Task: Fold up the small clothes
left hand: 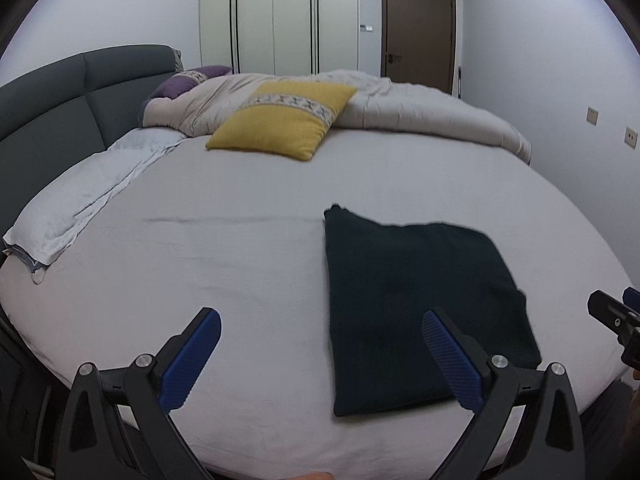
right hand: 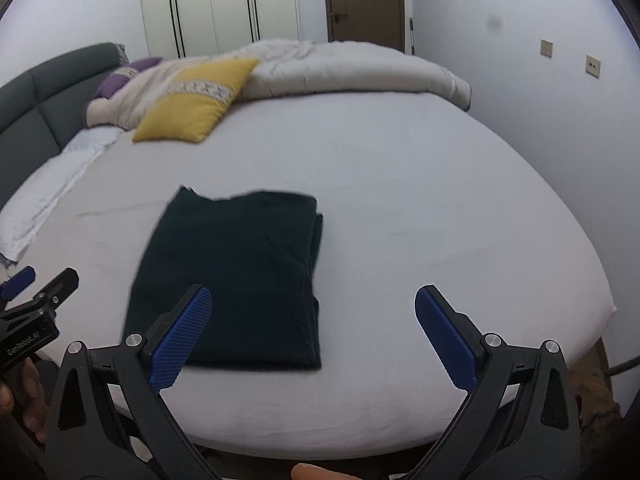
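A dark folded garment (left hand: pixel 424 308) lies flat on the white-sheeted bed (left hand: pixel 240 264), near the edge closest to the cameras, forming a roughly rectangular stack with layered edges visible along its right side in the right wrist view (right hand: pixel 236 276). The left gripper (left hand: pixel 322 358) hangs above the near edge of the bed, jaws spread wide and holding nothing; its right finger appears over the garment's lower right portion, its left finger over bare sheet. The right gripper (right hand: pixel 314 336) is likewise held above the near edge, jaws spread wide and empty; its left finger overlaps the garment's lower left corner in the picture, its right finger is over bare sheet. Whether any finger touches the cloth cannot be told. Each gripper shows at the margin of the other's view, the left one with part of a hand (right hand: pixel 20 400) holding it. Farther back on the bed, well apart from the garment: a yellow cushion (left hand: pixel 280 120) with a patterned band, leaning against a rumpled beige duvet (left hand: pixel 420 112); a purple cushion (left hand: pixel 188 82) partly under that duvet; a white pillow (left hand: pixel 80 196) at the left beside a grey upholstered headboard (left hand: pixel 60 120). Behind stand white wardrobe doors (left hand: pixel 276 16), a brown door (left hand: pixel 420 32), and wall sockets (left hand: pixel 592 116) on the right wall. Nothing lies between the grippers and the garment.
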Demonstrator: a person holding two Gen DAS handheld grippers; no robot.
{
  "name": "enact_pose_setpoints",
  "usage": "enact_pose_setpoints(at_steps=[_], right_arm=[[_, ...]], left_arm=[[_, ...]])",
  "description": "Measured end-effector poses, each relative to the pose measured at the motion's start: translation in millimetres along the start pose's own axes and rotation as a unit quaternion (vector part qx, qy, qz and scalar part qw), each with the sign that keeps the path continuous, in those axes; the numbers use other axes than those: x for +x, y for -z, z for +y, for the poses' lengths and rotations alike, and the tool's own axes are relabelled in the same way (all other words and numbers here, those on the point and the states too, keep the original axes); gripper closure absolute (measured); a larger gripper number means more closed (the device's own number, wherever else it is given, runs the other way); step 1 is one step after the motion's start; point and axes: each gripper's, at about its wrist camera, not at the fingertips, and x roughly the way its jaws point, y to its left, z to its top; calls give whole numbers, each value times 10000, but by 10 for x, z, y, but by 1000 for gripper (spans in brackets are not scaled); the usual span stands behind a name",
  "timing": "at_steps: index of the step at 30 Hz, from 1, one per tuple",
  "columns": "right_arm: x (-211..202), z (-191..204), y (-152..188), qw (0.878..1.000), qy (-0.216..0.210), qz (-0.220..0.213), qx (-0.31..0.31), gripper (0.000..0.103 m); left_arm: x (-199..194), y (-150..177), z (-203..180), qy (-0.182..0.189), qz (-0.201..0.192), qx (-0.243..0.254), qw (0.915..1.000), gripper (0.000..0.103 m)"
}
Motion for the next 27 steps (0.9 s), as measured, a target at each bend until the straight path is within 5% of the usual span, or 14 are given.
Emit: enact_pose_setpoints(at_steps=[8,27], right_arm=[[525,112,283,9992,52,361,-177,0],[522,225,432,9979,-2,506,-397,0]], left_arm=[[179,157,-58,22,260,72,9996,0],[349,275,-9,180,581,26,9981,0]])
